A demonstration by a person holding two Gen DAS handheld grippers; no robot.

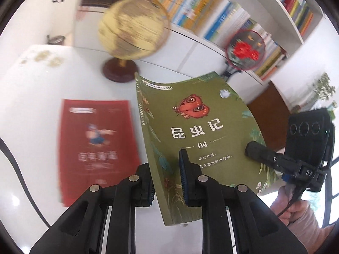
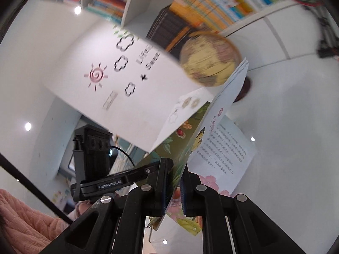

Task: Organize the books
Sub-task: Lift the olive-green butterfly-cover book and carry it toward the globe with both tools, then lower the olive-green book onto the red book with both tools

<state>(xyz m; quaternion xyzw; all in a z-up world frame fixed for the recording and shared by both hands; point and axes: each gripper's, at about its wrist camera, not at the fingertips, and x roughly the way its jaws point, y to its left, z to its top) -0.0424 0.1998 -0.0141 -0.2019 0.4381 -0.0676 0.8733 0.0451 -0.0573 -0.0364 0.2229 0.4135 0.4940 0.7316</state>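
Observation:
A green book (image 1: 197,127) with a red butterfly on its cover hangs tilted above the white table (image 1: 31,105), held from two sides. My left gripper (image 1: 167,182) is shut on its near bottom edge, one pad on each face. My right gripper (image 1: 254,148) comes in from the right and is shut on the book's right edge. In the right wrist view the same green book (image 2: 175,141) runs edge-on between the pads of my right gripper (image 2: 174,182), with the left gripper (image 2: 148,171) clamped on it at the left. A red book (image 1: 97,144) lies flat on the table to the left.
A yellow globe (image 1: 133,27) on a dark round base stands behind the books. White bookshelves (image 1: 233,21) full of books line the back. A round fan with a red flower (image 1: 245,48) stands at the right. A white box with drawings (image 2: 127,74) sits left. A person's hand (image 1: 296,207) holds the right gripper.

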